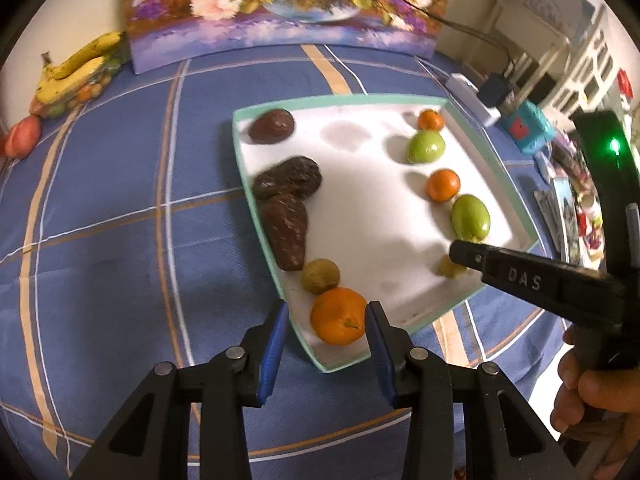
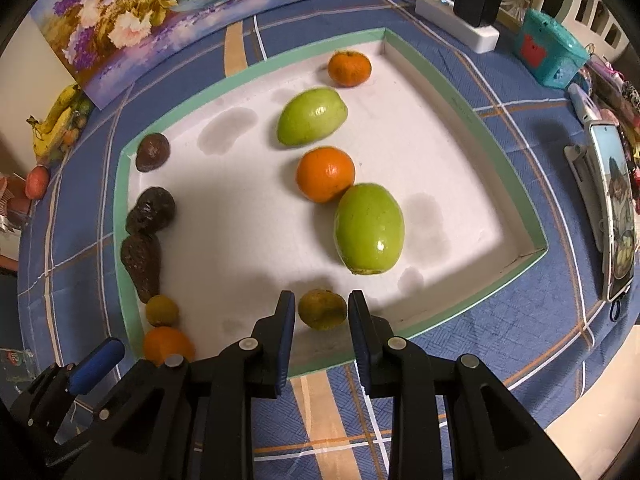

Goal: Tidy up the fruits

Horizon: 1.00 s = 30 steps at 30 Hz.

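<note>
A white tray with a green rim (image 1: 240, 152) (image 2: 124, 208) holds the fruit. Three dark avocados (image 1: 286, 230) (image 2: 142, 268) line its left side, with a small brownish fruit (image 1: 320, 276) (image 2: 162, 311) and an orange (image 1: 338, 316) (image 2: 166, 344) near the front corner. My left gripper (image 1: 326, 316) is open, its blue pads on either side of that orange. On the right side lie two oranges (image 2: 325, 174) and two green fruits (image 2: 369, 229). My right gripper (image 2: 322, 308) is open around a small olive fruit (image 2: 322, 309) (image 1: 450, 266).
The tray sits on a blue checked tablecloth (image 1: 120, 220). A flower painting (image 1: 280, 4) leans at the back. Bananas (image 1: 74, 68) and a red fruit (image 1: 22, 136) lie at the far left. A power strip (image 2: 456, 20), a teal box (image 2: 550, 52) and a phone (image 2: 614, 208) stand on the right.
</note>
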Each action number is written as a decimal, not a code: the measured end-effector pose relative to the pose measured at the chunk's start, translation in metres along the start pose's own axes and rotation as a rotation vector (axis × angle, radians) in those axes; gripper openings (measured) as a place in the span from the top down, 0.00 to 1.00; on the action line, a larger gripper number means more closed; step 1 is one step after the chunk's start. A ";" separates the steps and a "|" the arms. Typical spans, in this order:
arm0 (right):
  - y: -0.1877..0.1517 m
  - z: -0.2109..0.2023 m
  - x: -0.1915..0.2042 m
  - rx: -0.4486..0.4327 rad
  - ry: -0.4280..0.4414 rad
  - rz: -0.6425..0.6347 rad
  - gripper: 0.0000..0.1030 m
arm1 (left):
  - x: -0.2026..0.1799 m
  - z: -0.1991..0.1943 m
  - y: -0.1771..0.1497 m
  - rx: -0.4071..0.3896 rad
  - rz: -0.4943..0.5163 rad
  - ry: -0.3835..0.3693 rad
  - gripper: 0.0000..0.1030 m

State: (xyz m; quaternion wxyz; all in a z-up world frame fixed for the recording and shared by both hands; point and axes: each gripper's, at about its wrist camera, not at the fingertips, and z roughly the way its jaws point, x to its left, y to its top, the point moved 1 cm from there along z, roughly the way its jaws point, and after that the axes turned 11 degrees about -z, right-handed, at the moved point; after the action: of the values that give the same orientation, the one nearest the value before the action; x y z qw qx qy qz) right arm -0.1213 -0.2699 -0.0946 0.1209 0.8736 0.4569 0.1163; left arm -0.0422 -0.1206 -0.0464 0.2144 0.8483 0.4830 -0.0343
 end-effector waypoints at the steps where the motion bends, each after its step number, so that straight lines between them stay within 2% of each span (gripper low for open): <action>1: 0.001 -0.002 0.001 -0.007 -0.003 -0.003 0.72 | 0.003 -0.002 0.001 -0.008 -0.013 0.004 0.58; 3: 0.001 -0.005 0.002 -0.018 -0.007 -0.011 0.72 | 0.012 -0.004 0.004 -0.015 -0.047 0.010 0.58; 4: 0.001 -0.007 0.004 -0.023 -0.011 -0.016 0.72 | 0.017 -0.005 0.005 -0.017 -0.066 0.018 0.53; 5: 0.001 -0.008 0.005 -0.028 -0.013 -0.021 0.72 | 0.023 -0.005 0.006 -0.023 -0.087 0.038 0.43; 8: 0.002 -0.012 0.012 -0.044 -0.020 -0.042 0.72 | 0.039 -0.008 0.009 -0.056 -0.140 0.125 0.22; 12: 0.003 -0.014 0.020 -0.064 -0.022 -0.080 0.72 | 0.067 -0.012 0.012 -0.091 -0.229 0.206 0.12; 14: 0.001 -0.016 0.021 -0.070 -0.027 -0.098 0.71 | 0.077 -0.014 0.012 -0.105 -0.258 0.229 0.01; 19: 0.001 -0.016 0.032 -0.086 -0.048 -0.132 0.45 | 0.091 -0.024 0.010 -0.146 -0.286 0.225 0.00; 21: 0.000 -0.018 0.035 -0.094 -0.054 -0.142 0.42 | 0.096 -0.028 0.010 -0.164 -0.305 0.229 0.00; 24: -0.003 -0.020 0.040 -0.107 -0.053 -0.156 0.32 | 0.101 -0.038 0.007 -0.190 -0.321 0.238 0.00; 26: -0.005 -0.023 0.043 -0.120 -0.057 -0.163 0.27 | 0.100 -0.047 0.008 -0.229 -0.317 0.254 0.00; 28: -0.007 -0.026 0.047 -0.135 -0.063 -0.172 0.14 | 0.097 -0.058 0.007 -0.274 -0.305 0.275 0.00; 30: -0.010 -0.030 0.050 -0.151 -0.075 -0.181 0.12 | 0.094 -0.068 0.006 -0.318 -0.288 0.292 0.00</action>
State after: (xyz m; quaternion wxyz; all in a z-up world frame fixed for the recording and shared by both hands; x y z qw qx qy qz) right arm -0.1109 -0.2199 -0.0654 0.2131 0.8209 0.5190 0.1062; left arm 0.0024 -0.0210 -0.0080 0.2661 0.7222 0.6240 0.1348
